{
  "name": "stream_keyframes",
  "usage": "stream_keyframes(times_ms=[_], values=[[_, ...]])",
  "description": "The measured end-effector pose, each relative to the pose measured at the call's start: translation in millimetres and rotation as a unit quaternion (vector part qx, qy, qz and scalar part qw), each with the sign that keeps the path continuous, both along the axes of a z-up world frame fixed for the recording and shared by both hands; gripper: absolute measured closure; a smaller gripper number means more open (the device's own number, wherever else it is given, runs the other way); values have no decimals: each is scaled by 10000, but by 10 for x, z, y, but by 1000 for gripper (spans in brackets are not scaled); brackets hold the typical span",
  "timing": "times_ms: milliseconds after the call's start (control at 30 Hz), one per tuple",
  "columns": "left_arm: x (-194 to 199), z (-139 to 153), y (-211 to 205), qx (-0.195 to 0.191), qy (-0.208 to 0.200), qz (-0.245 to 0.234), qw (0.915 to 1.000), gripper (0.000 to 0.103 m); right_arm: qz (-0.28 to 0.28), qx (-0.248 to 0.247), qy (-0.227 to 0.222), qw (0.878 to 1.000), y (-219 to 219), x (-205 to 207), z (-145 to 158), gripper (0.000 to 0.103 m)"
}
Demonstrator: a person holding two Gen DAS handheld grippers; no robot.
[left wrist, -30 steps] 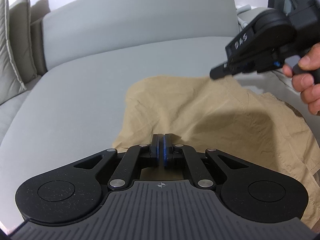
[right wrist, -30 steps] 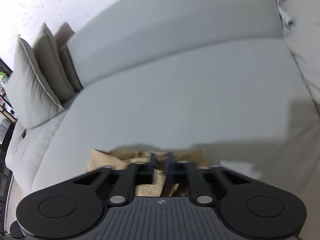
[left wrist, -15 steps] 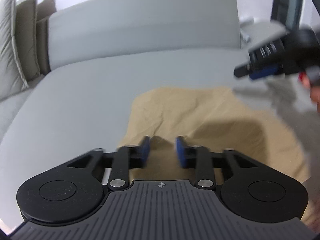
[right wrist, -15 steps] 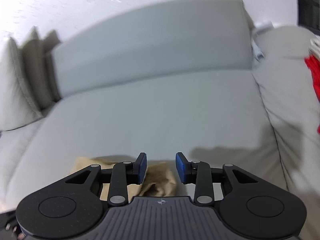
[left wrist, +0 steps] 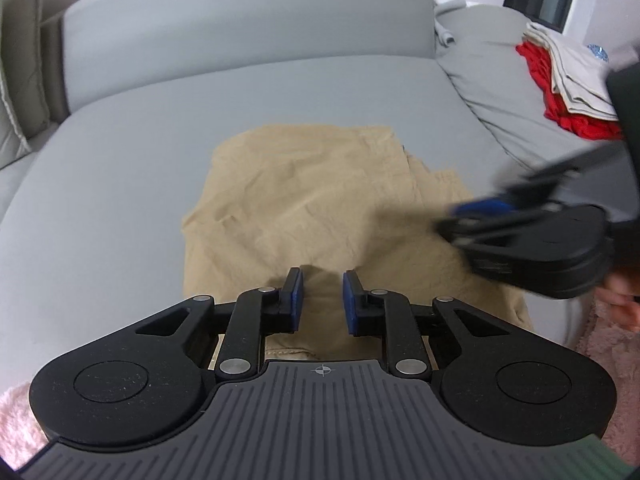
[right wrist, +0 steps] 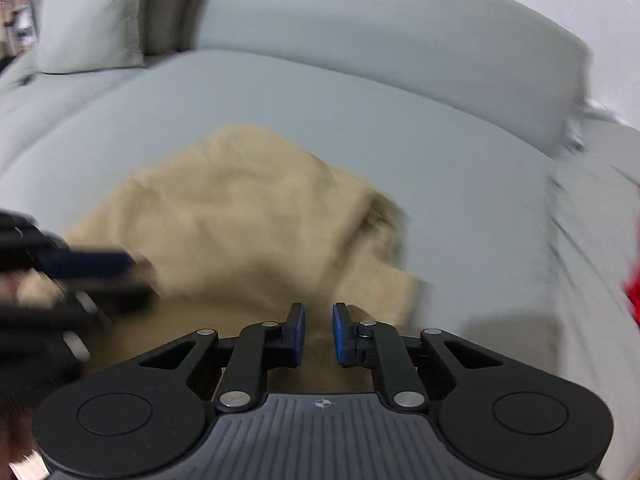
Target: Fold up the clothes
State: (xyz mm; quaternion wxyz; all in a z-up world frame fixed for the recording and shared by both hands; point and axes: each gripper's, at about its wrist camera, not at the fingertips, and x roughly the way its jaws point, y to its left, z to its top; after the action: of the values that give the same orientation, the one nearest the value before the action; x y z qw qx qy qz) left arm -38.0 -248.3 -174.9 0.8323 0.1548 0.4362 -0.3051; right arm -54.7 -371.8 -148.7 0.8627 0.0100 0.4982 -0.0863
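A tan garment (left wrist: 312, 200) lies folded on the grey sofa seat (left wrist: 120, 168); it also shows in the right wrist view (right wrist: 240, 220), blurred. My left gripper (left wrist: 320, 300) is open and empty above the garment's near edge. My right gripper (right wrist: 319, 330) is open and empty above the garment's right part. In the left wrist view the right gripper (left wrist: 532, 240) appears blurred at the right, over the garment's right edge. In the right wrist view the left gripper (right wrist: 80, 276) appears blurred at the left.
The sofa backrest (left wrist: 248, 24) runs along the back, with cushions (left wrist: 20, 80) at the left. A pile of red and white clothes (left wrist: 568, 84) lies on the sofa section at the right. A pink fluffy rug (left wrist: 608, 344) shows at the lower right.
Both grippers opened and let go of the garment, which now lies folded on the seat. The right gripper swung down and toward the near right edge; the left drew back.
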Motion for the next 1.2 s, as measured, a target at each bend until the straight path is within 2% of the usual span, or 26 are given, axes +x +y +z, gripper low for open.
stream_keyframes(times_ms=[33, 100, 200, 233, 300, 333, 400, 500, 633, 733, 833, 867, 967, 1000, 1033, 1100, 1200], values=[[-11, 31, 6, 68, -9, -43, 10000, 80, -328, 57, 124, 9994, -104, -111, 50, 86], [-45, 76, 19, 136, -37, -55, 9999, 71, -582, 239, 125, 9979, -186, -259, 97, 86], [-170, 220, 101, 28, -117, 93, 9999, 68, -567, 576, -270, 9964, -72, -477, 301, 82], [-211, 257, 126, -33, -149, 113, 9998, 68, -558, 688, -405, 9952, -32, -550, 370, 78], [-317, 331, 173, -142, -184, 104, 9997, 68, -456, 855, -596, 9935, 76, -637, 463, 78], [-372, 359, 199, -199, -158, 86, 9996, 70, -355, 906, -649, 9931, 145, -648, 485, 78], [-463, 324, 213, -117, -44, 30, 9999, 83, 20, 1050, -681, 9921, 394, -605, 512, 78], [-529, 232, 201, 77, 58, -38, 9999, 90, 391, 974, -513, 9932, 683, -520, 449, 79], [-507, -17, 127, 296, 523, -155, 9981, 93, 482, 669, -65, 9966, 812, -510, 170, 81], [-530, -5, 96, 213, 749, -389, 9962, 98, 383, 576, 48, 9976, 793, -504, 219, 78], [-608, 48, 113, 274, 703, -409, 9963, 89, 57, 556, 115, 9984, 737, -565, 310, 75], [-640, 75, 124, 317, 649, -387, 9966, 89, -13, 553, 113, 9984, 719, -600, 317, 74], [-687, 190, 150, 453, 433, -272, 9977, 77, -372, 699, 0, 9969, 544, -783, 379, 70], [-702, 219, 157, 496, 364, -227, 9978, 65, -463, 788, -33, 9958, 485, -820, 402, 68], [-714, 251, 171, 596, 223, -138, 9979, 59, -541, 843, -51, 9950, 433, -848, 412, 65], [-726, 314, 204, 800, -63, 46, 9968, 58, -729, 951, -99, 9927, 331, -891, 422, 64], [-717, 344, 248, 824, -96, 200, 9964, 57, -949, 1032, -131, 9900, 260, -940, 434, 62]])
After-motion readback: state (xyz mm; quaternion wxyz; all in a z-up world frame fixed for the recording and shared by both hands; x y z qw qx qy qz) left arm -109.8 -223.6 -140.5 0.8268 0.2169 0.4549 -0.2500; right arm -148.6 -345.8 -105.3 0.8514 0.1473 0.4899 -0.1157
